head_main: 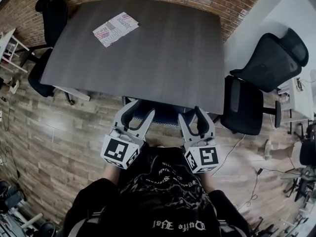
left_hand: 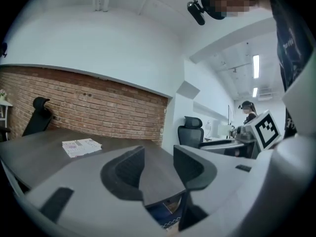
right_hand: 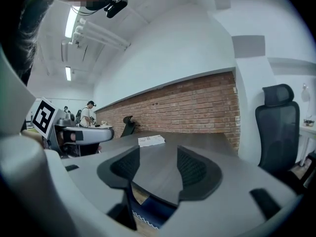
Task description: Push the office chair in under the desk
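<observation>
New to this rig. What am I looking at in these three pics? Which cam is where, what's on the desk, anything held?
No robot: a person holds a grey two-jaw claw in each hand. The top-down picture is from a camera on their head: the left claw and right claw hover at the near edge of the dark grey wooden desk. The other two pictures are from cameras riding on each claw, looking along its jaws. On the desk lies a folded printed paper. Both claws' jaws are closing with nothing between them, so nothing is held. A dark blue seat, probably the chair, shows under the desk edge.
</observation>
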